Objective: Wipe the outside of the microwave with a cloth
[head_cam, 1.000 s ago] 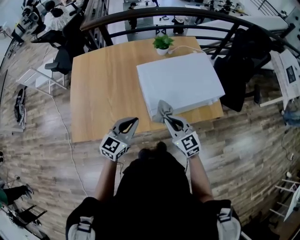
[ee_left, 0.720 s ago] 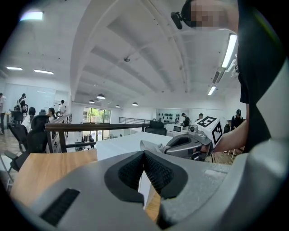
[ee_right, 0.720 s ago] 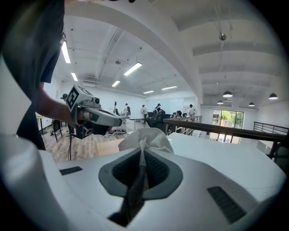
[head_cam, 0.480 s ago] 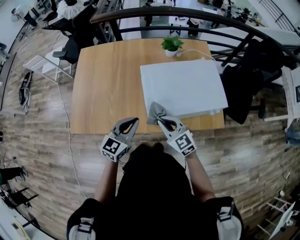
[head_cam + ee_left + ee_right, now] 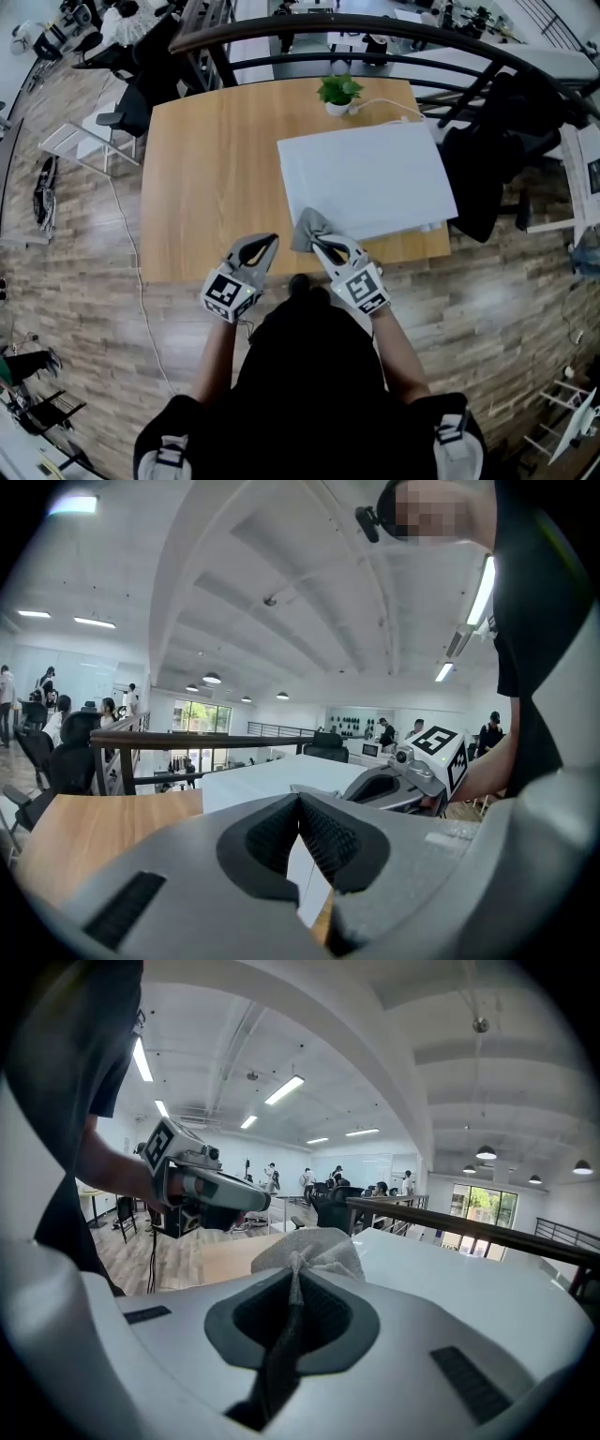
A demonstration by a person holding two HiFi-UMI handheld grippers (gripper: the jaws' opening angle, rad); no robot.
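Counter [image 5: 206, 178]: bare wood left of both tools, free room there. Microwave [image 5: 366, 178] lies ahead of my right tool [image 5: 326, 246], which is clamped on the cloth [image 5: 309, 228] at its near-left corner. Left tool [image 5: 266, 244] is closed and empty. I judge wiping barely begun; top and sides remain.

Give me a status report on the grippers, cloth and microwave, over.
Left gripper shut, empty. Right gripper shut on cloth, at near left corner of microwave. Nothing in the way; plant stands behind it.
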